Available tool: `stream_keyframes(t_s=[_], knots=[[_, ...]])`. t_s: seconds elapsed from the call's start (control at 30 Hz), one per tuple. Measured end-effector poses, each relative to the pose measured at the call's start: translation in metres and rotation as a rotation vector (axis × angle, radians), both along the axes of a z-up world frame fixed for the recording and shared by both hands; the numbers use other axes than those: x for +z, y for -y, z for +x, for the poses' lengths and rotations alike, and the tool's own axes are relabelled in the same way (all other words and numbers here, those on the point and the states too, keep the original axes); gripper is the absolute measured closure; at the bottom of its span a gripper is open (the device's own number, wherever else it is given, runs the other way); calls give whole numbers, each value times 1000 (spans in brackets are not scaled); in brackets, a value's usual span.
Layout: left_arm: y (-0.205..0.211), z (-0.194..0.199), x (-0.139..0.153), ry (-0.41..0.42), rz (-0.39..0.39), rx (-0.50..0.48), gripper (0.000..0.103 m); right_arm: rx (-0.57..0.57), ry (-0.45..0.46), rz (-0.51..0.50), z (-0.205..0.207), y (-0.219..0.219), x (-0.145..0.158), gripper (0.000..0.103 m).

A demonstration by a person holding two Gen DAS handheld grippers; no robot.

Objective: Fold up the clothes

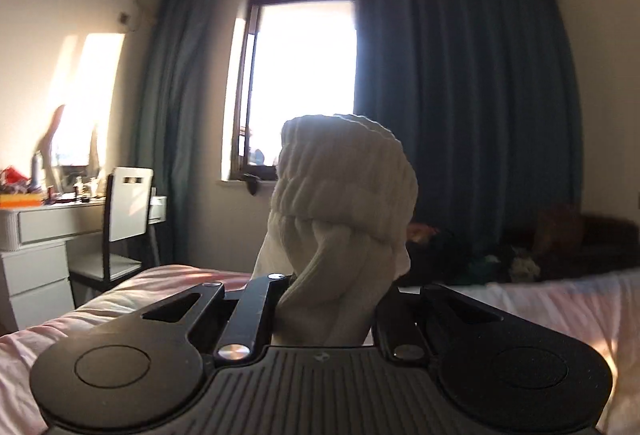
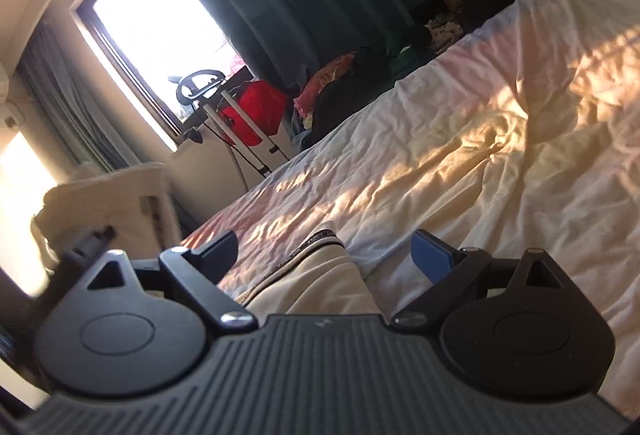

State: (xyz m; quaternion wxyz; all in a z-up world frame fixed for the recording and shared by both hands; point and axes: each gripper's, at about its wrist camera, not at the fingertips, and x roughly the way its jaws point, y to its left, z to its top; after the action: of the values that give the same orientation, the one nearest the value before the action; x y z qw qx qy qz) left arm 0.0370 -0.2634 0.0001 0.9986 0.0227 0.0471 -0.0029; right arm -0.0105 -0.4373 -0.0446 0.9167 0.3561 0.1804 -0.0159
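The left gripper [image 1: 332,299] is closed on a rolled white sock bundle [image 1: 344,203]. The right gripper [image 2: 324,255] stands open above a cream garment [image 2: 316,287] on the bed [image 2: 500,139].

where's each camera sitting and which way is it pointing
Left wrist: sits on the left claw, facing level at the bright window and dark blue curtain; its black jaws pinch a rolled white ribbed knit garment.
Right wrist: sits on the right claw, rolled and tilted down over the wrinkled pale bedsheet; jaws open above a cream cloth with dark trim.
Shared: window, curtain, bed.
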Motion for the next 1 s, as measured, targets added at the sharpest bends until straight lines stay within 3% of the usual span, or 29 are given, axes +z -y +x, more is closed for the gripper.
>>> stream_keyframes(t_s=[0.13,0.2,0.27,0.33,0.4,0.47,0.53,0.6,0.73,0.9,1.0], knots=[[56,13,-84,-216,195,-143,90,-1,-1,108,5,21,-14,8],[65,17,-111,-278,253,-176,87,-1,-8,137,9,28,-22,8],[65,14,-117,-261,304,-179,84,6,-24,157,14,33,-29,8],[61,19,-113,-290,312,-194,79,24,-50,174,21,34,-35,8],[54,27,-106,-348,289,-205,61,63,-68,184,27,29,-38,8],[16,49,-97,-405,261,-214,33,127,-60,215,33,24,-40,8],[-14,53,-90,-460,212,-300,18,192,-38,277,36,19,-42,8],[-33,51,-83,-506,184,-366,17,216,-26,306,37,16,-42,8],[-70,26,-71,-531,212,-478,15,193,-36,297,34,10,-41,8],[-116,-25,-54,-520,245,-446,11,195,-85,290,36,-3,-47,8],[-141,-35,-52,-581,133,-387,10,227,-102,278,42,-19,-52,8]])
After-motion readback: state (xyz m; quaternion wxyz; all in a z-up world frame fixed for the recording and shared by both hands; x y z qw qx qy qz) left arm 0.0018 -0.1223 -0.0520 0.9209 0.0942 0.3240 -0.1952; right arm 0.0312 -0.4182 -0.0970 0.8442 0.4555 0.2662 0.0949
